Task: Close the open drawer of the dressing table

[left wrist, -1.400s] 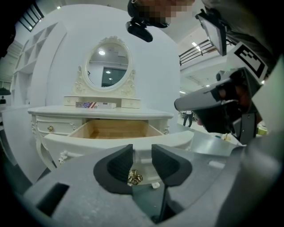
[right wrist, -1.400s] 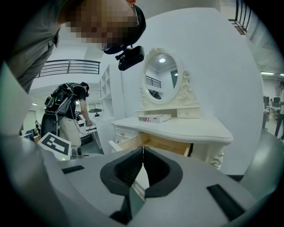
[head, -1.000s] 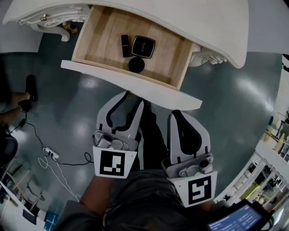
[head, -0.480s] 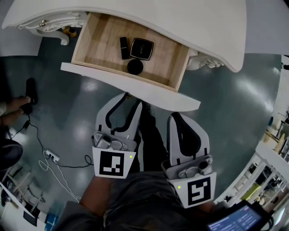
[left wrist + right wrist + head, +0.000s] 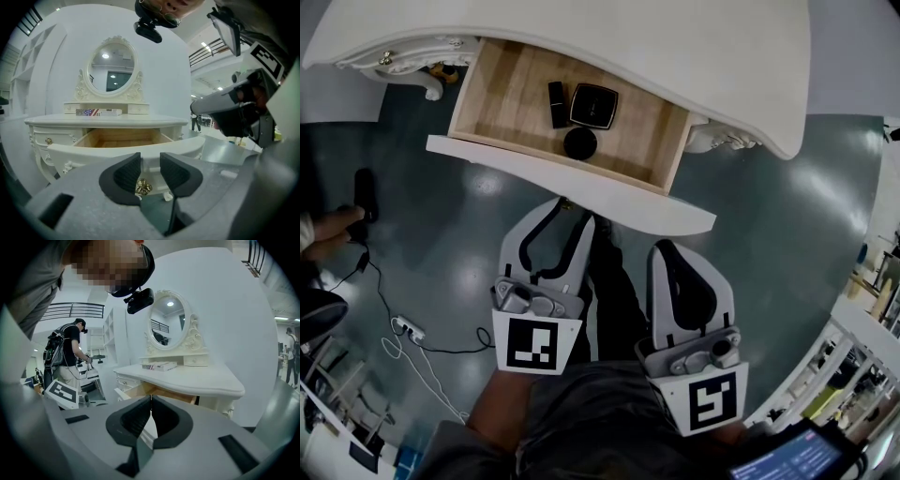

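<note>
Since a moment before, the dressing table (image 5: 703,47) had crept a little up and to the left in the head view and both grippers had sunk slightly lower, while the drawer (image 5: 502,94) stayed pulled out. From above, that drawer lay open under the white tabletop, with a lipstick (image 5: 556,103), a black compact (image 5: 593,105) and a round black pot (image 5: 580,142) on its wooden floor. The left gripper (image 5: 572,211) pointed at the drawer's white front panel (image 5: 628,202), its tips right at the panel's edge. The right gripper (image 5: 670,246) hung beside it, short of the panel. A power strip (image 5: 406,327) and its cable lay on the grey floor. In the left gripper view the jaws stood a little apart, and a brass knob (image 5: 143,188) on the drawer front showed low in the gap; I could not tell whether they touched it. An oval mirror (image 5: 112,70) rose behind. In the right gripper view the jaws were pressed together on nothing, and a person with a backpack (image 5: 70,357) stood off to the left.
</note>
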A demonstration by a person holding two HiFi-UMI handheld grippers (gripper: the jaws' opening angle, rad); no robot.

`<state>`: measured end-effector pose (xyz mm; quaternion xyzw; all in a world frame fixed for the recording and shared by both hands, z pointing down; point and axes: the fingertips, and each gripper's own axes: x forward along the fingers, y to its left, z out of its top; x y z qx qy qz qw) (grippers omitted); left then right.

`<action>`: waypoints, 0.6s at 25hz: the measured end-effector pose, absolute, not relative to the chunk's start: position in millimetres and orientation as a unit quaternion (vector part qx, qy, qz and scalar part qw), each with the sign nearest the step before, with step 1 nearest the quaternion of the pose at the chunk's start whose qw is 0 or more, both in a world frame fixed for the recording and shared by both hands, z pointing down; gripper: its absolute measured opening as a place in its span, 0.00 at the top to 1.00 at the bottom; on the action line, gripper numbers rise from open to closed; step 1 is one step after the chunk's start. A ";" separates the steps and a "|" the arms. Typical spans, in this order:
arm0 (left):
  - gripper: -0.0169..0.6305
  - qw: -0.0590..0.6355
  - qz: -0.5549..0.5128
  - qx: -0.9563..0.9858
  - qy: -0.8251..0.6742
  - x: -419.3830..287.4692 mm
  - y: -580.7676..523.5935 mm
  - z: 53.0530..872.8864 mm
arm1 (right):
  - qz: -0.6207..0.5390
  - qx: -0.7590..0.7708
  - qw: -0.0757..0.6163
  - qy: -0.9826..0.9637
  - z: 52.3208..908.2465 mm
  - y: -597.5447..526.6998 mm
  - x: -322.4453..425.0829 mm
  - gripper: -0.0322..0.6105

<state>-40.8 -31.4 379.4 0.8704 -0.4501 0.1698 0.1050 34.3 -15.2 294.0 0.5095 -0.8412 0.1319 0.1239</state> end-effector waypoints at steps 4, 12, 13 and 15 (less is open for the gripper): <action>0.76 0.101 0.173 0.871 -0.449 -40.5 -29.7 379.3 | 0.132 0.510 0.124 -0.841 293.6 -12.6 35.2 0.93; 0.76 0.102 0.171 0.869 -0.453 -40.0 -36.9 378.8 | 0.131 0.512 0.123 -0.840 292.6 -17.1 37.3 0.93; 0.76 0.101 0.171 0.869 -0.453 -39.9 -37.0 378.6 | 0.131 0.512 0.122 -0.840 292.5 -16.9 37.4 0.93; 0.76 0.099 0.172 0.869 -0.452 -40.1 -36.9 378.8 | 0.130 0.511 0.122 -0.841 292.9 -16.0 37.1 0.93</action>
